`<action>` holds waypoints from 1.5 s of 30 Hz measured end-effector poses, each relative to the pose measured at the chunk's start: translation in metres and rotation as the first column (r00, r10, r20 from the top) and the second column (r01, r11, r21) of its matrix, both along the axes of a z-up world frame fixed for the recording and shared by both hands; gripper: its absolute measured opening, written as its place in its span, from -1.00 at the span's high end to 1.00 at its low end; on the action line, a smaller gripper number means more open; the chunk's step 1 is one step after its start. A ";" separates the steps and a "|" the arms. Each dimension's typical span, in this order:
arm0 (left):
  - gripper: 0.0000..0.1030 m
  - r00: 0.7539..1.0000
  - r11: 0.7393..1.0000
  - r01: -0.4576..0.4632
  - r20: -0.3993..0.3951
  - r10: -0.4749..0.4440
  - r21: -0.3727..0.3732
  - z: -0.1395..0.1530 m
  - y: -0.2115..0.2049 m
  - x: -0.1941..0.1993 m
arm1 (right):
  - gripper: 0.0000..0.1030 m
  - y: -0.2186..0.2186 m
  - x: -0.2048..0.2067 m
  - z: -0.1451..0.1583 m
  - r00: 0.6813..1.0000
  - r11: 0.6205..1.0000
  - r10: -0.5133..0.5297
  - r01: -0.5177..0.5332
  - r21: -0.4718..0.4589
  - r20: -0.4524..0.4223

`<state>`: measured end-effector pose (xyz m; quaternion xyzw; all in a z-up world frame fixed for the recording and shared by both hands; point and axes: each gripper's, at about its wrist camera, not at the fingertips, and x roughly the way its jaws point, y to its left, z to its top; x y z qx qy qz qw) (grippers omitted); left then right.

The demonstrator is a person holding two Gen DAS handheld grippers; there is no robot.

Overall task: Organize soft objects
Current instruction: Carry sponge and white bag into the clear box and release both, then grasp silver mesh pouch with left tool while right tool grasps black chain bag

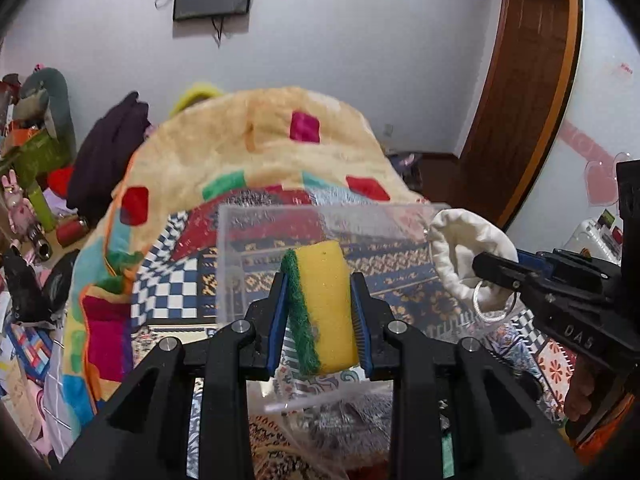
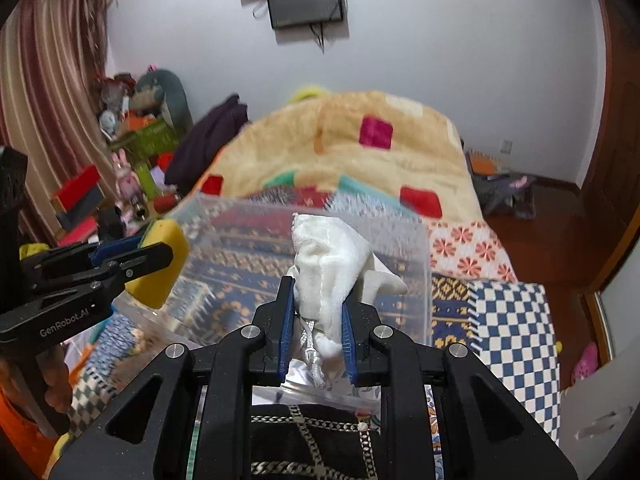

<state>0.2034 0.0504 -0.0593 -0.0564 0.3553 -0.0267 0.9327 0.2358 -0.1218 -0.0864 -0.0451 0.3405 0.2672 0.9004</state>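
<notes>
A clear plastic bin point(image 1: 320, 224) sat on the bed point(image 2: 516, 320), in front of a heaped blanket point(image 1: 256, 148). The left hand-held gripper point(image 1: 320, 312) held a sponge point(image 1: 324, 304) over the bin's left side; to its right, the right hand-held gripper point(image 2: 316, 328) held a cloth pouch point(image 2: 328, 264) above the bin.

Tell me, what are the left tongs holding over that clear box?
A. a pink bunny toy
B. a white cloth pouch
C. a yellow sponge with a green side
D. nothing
C: the left tongs are shut on the yellow sponge, above the clear box.
</notes>
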 end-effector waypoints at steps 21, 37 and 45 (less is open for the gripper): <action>-0.14 0.999 0.999 0.027 -0.032 -0.026 0.027 -0.008 -0.012 0.003 | -0.05 0.005 0.002 -0.002 1.000 0.998 0.007 -0.009 -0.062 -0.031; -0.71 1.000 0.998 0.019 0.021 -0.020 0.054 -0.007 -0.017 -0.065 | -0.59 -0.025 -0.054 0.004 1.000 0.999 0.028 -0.027 -0.036 0.009; -0.71 0.997 0.999 0.028 -0.071 -0.025 0.031 -0.046 -0.023 -0.066 | -0.58 -0.025 -0.062 -0.024 0.997 0.998 0.041 -0.044 -0.047 -0.067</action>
